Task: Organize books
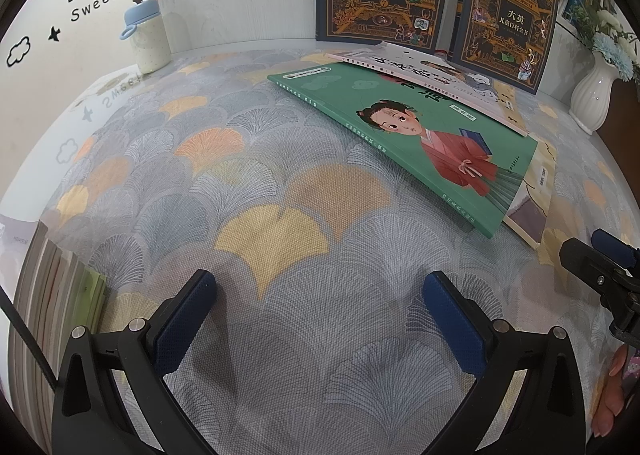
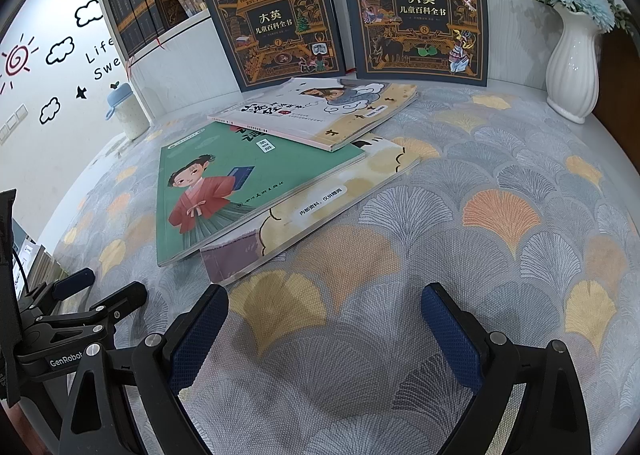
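Green book [image 2: 240,183] atop stack, both grippers empty

Green book [image 2: 240,183], navy-and-gold encyclopedias [image 2: 420,11], grey tablecloth [image 2: 500,255] with yellow-orange fan pattern, white vase [image 2: 572,67]

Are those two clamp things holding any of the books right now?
No, nothing is held. The left tool and the right tool both stand open over bare tablecloth, short of the green book.

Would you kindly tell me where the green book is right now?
The green book lies flat on the table, left of centre in the right wrist view, overlapping a cream book beneath it, with a white book resting on its far corner.
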The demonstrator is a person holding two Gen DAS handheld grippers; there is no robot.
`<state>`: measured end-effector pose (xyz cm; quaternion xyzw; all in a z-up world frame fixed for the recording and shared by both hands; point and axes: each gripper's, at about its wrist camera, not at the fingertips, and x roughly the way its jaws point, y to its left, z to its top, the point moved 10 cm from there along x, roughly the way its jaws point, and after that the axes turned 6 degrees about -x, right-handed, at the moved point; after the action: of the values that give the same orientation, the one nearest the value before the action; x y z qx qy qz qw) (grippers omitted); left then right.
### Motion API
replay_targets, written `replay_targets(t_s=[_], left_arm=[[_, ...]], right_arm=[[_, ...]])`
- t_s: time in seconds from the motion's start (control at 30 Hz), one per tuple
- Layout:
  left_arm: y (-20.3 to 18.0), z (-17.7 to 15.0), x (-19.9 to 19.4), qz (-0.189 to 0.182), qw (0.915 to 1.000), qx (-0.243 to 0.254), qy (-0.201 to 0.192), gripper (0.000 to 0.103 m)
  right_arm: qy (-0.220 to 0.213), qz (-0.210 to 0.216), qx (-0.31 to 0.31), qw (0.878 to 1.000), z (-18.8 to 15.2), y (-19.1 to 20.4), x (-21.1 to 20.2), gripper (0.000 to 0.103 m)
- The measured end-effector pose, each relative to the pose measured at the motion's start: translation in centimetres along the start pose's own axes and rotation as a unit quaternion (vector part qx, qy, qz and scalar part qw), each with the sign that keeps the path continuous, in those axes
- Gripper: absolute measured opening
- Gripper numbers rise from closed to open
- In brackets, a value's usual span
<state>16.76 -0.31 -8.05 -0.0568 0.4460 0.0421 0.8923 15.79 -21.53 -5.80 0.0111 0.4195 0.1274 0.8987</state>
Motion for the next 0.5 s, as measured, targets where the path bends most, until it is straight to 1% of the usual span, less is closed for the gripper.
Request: replay_targets(t_s=[0.5], left_arm=[[0.02,-0.02,-0.01,0.0,1.0,0.0,0.0,0.103]], right_arm=[[0.001,-0.001,-0.002,1.0,0.08,-0.03,0.14,0.097]])
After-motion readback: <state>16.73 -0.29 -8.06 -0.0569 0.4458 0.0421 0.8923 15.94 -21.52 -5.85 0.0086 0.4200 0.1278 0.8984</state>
